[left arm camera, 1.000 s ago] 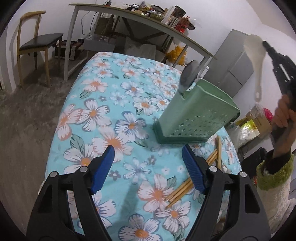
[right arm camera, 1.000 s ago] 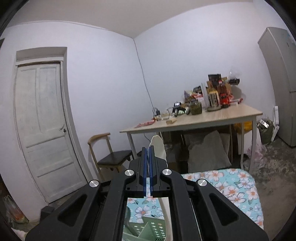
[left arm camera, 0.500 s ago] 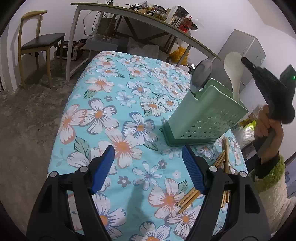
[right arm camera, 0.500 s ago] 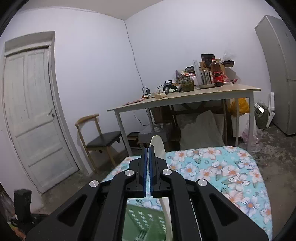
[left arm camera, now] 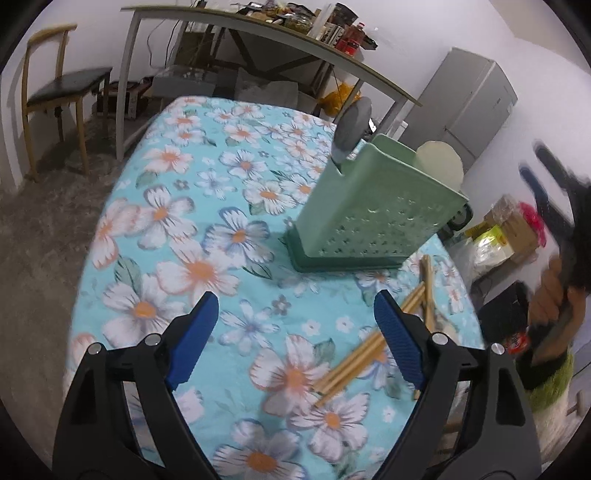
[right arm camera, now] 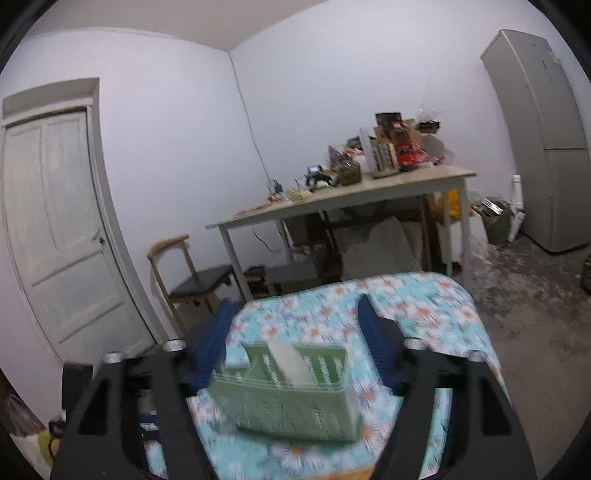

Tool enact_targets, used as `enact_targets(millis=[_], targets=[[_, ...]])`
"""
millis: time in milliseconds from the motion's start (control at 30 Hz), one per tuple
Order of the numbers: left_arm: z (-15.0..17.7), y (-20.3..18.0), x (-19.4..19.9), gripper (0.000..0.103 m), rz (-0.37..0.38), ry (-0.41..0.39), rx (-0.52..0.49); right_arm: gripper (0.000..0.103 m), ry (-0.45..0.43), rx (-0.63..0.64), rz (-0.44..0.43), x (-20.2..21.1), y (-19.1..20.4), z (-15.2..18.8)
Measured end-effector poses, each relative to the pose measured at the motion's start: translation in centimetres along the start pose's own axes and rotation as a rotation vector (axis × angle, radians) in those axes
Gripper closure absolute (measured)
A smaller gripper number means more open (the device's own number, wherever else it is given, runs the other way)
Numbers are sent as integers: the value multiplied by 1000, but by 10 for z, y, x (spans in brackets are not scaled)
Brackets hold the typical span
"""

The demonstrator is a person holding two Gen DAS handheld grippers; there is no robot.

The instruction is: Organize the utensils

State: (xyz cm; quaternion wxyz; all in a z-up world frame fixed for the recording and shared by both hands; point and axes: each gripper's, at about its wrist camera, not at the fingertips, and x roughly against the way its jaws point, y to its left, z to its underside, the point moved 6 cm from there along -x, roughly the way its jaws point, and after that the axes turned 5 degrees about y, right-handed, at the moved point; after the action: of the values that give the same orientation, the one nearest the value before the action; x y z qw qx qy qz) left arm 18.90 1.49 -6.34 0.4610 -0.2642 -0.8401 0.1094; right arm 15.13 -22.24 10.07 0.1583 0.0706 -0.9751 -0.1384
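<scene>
A green perforated utensil holder (left arm camera: 376,210) (right arm camera: 288,395) stands on the flowered tablecloth. A grey spoon (left arm camera: 352,127) sticks out of its far left end. A white spoon (left arm camera: 441,164) (right arm camera: 290,363) stands in its right end, free of any pad. Several wooden chopsticks (left arm camera: 369,354) lie on the cloth in front of the holder. My left gripper (left arm camera: 295,299) hovers over the cloth near them, its jaws opening with nothing between them. My right gripper (right arm camera: 295,304) is above and behind the holder, its jaws opening and holding nothing. It shows blurred at the right (left arm camera: 543,173), held by a hand.
The flowered table (left arm camera: 177,221) drops off at its left and right edges. Behind it stand a long cluttered table (left arm camera: 258,33), a wooden chair (left arm camera: 59,88) and a grey fridge (left arm camera: 472,99). Bags and boxes (left arm camera: 495,240) lie on the floor at the right. A white door (right arm camera: 55,221) is at the left.
The right gripper brought the white spoon down into the holder, let it go and opened wide. The left gripper's jaws stand a little wider.
</scene>
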Motion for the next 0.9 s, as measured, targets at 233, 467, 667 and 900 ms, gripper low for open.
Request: enact_targets(millis=[233, 467, 667, 900], targets=[[28, -8, -24, 19, 27, 131, 34, 7, 249, -73, 182, 30, -24, 80], [53, -6, -39, 16, 56, 235, 78, 7, 540, -310, 146, 29, -53, 184], [55, 2, -41, 8, 139, 214, 143, 5, 655, -401, 104, 21, -60, 227], [52, 9, -40, 8, 201, 207, 212, 5, 635, -391, 114, 27, -59, 224]])
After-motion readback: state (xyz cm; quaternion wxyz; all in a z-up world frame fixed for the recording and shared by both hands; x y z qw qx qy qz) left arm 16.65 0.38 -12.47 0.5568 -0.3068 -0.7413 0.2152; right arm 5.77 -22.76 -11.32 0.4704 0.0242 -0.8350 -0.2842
